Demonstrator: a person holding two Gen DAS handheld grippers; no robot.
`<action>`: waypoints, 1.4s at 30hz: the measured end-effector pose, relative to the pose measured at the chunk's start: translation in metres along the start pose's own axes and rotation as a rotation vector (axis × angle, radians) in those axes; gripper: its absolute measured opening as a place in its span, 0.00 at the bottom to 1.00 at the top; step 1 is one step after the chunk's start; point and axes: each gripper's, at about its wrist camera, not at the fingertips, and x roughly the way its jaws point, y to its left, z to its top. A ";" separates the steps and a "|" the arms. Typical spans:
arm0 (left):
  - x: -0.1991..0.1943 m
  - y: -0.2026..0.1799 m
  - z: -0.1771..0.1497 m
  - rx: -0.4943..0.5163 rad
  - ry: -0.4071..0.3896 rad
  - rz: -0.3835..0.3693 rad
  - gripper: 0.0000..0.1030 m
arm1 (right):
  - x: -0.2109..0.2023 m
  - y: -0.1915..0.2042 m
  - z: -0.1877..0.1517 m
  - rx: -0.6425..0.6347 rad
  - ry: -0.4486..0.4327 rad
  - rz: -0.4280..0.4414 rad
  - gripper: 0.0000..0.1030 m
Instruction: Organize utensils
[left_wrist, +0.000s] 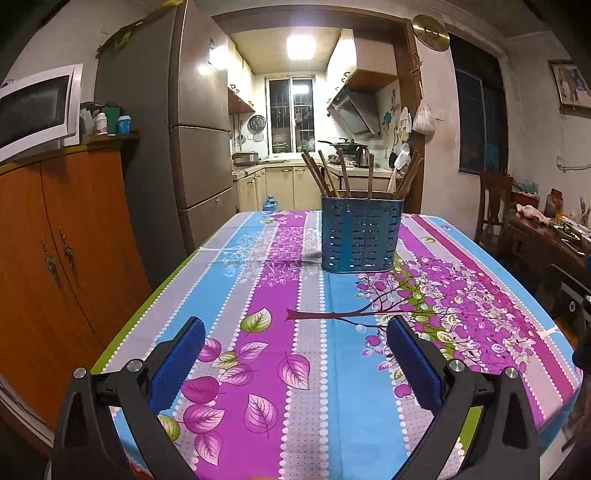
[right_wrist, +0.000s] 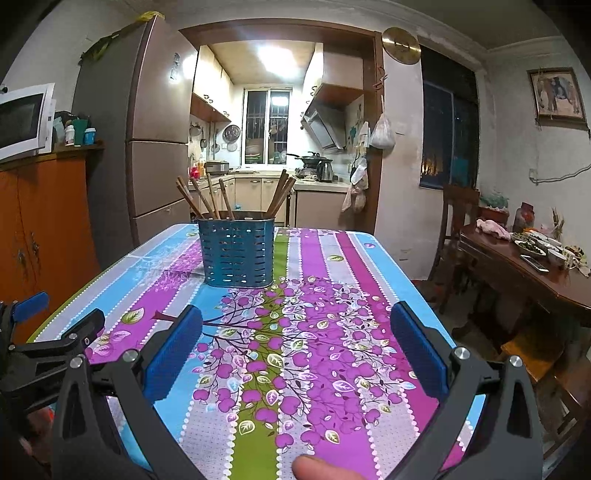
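Observation:
A blue perforated utensil holder (left_wrist: 361, 236) stands on the far part of the table, with several brown wooden chopsticks (left_wrist: 328, 173) upright in it. It also shows in the right wrist view (right_wrist: 236, 251) with the chopsticks (right_wrist: 207, 195). My left gripper (left_wrist: 295, 332) is open and empty, low over the near part of the table, well short of the holder. My right gripper (right_wrist: 295, 325) is open and empty, also over the near part. The left gripper shows at the left edge of the right wrist view (right_wrist: 59, 321).
The table carries a flowered purple and blue cloth (left_wrist: 266, 332). An orange cabinet (left_wrist: 55, 258) with a microwave (left_wrist: 33, 107) stands left, a fridge (left_wrist: 184, 129) behind it. A dark wooden table (right_wrist: 535, 273) with dishes and a chair (right_wrist: 458, 221) stand right.

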 end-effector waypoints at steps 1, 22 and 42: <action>0.000 0.001 0.000 -0.001 0.001 -0.001 0.95 | 0.000 0.001 0.000 -0.001 0.000 -0.001 0.95; 0.005 0.002 -0.003 -0.002 0.010 0.000 0.95 | 0.005 0.007 -0.004 -0.012 0.020 0.000 0.95; 0.013 0.001 -0.008 -0.002 0.019 0.009 0.95 | 0.015 0.006 -0.008 -0.016 0.041 -0.001 0.95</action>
